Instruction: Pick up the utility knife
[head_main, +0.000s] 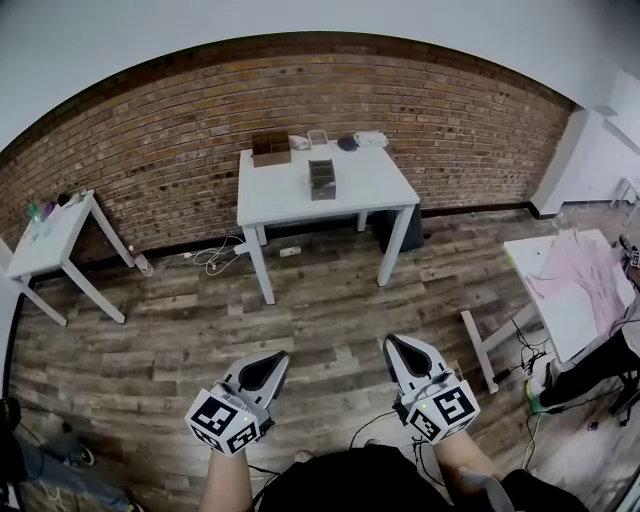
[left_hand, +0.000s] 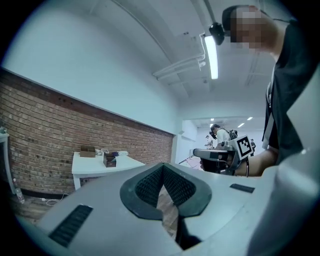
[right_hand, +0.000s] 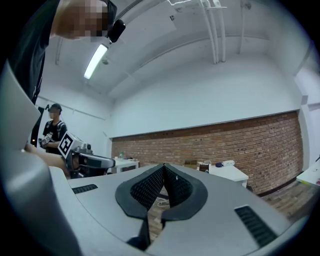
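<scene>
No utility knife can be made out in any view. A white table (head_main: 350, 195) stands far ahead against the brick wall, and the things on it are too small to identify: a dark organizer box (head_main: 322, 180), a brown box (head_main: 270, 148) and small items (head_main: 358, 140). My left gripper (head_main: 281, 357) and right gripper (head_main: 391, 343) hover close to my body over the wooden floor, well short of the table. Each has its jaws shut with nothing between them, which also shows in the left gripper view (left_hand: 162, 165) and the right gripper view (right_hand: 163, 165).
A small white side table (head_main: 52, 245) with bottles stands at the left. Another table with pink sheets (head_main: 578, 275) is at the right, with a person's leg beside it. Cables (head_main: 215, 256) lie on the floor under the main table. Another person stands in the background (left_hand: 218, 134).
</scene>
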